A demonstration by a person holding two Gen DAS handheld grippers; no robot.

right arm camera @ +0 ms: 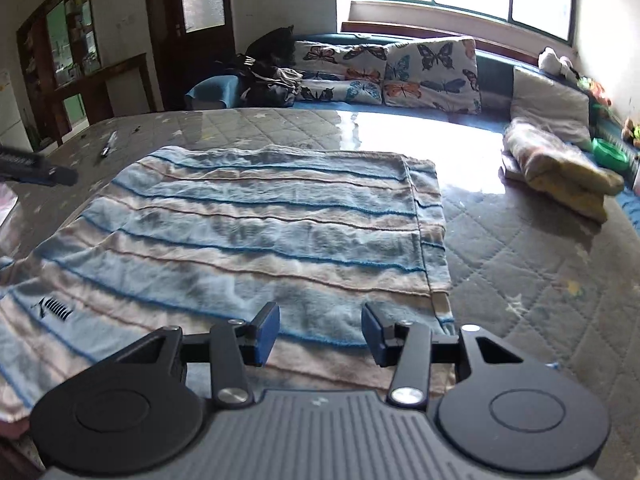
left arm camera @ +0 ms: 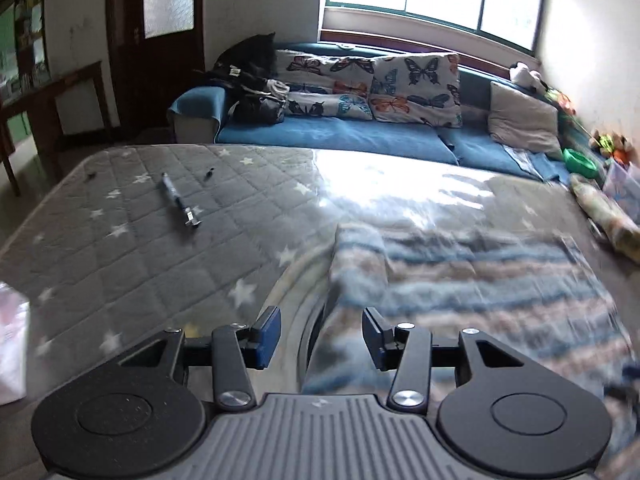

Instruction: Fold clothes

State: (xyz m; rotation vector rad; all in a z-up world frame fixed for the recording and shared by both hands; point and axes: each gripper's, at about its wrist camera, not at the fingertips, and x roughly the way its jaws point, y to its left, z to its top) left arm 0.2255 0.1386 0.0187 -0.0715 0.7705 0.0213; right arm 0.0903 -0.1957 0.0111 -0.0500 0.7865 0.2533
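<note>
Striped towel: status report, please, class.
Left gripper open, empty. Right gripper open, empty. Striped towel lying folded on mattress. Nothing blocking.

Left gripper (left arm camera: 320,332) and right gripper (right arm camera: 320,330) angled downward, fingers parted, empty.

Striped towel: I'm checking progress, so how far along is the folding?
Done: the striped towel lies flat on the quilted table, apparently folded once, and a folded bundle sits aside. In hand: nothing; left gripper and right gripper hover with jaws open and empty. Left: probably further folds.
</note>
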